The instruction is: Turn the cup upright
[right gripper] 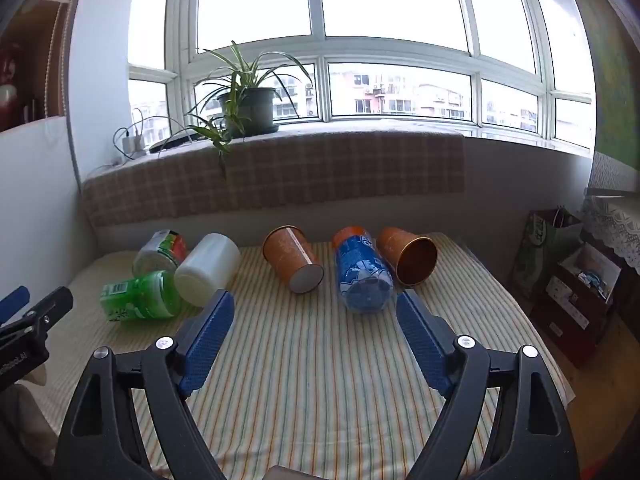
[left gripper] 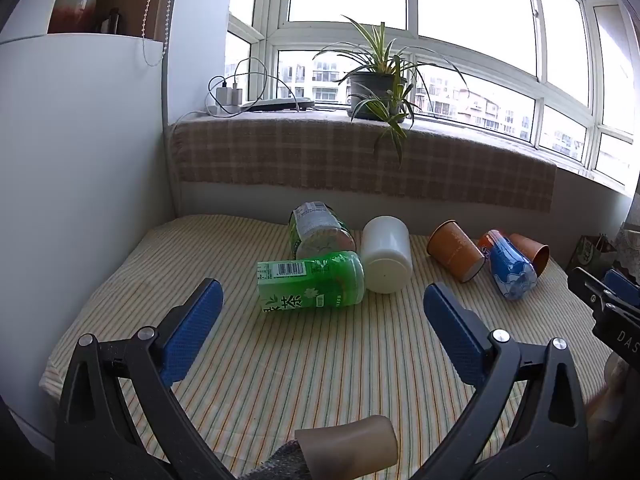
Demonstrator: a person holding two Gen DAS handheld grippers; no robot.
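Observation:
Several cups lie on their sides on the striped cloth. In the left wrist view a green tea cup (left gripper: 312,286) lies nearest, with a second green cup (left gripper: 320,230) behind it and a white cup (left gripper: 387,256) to its right. Two orange paper cups (left gripper: 456,257) (left gripper: 532,251) flank a blue cup (left gripper: 510,266). My left gripper (left gripper: 322,300) is open, just short of the green cup. In the right wrist view my right gripper (right gripper: 316,312) is open, facing the orange cup (right gripper: 294,258), the blue cup (right gripper: 362,276) and the other orange cup (right gripper: 410,258).
A checked cloth covers the window ledge (left gripper: 360,156), which carries a potted plant (left gripper: 378,88) and chargers (left gripper: 226,96). A white cabinet (left gripper: 80,200) walls the left side. Bags and boxes (right gripper: 568,276) stand on the floor to the right. A brown tube (left gripper: 348,448) lies under the left gripper.

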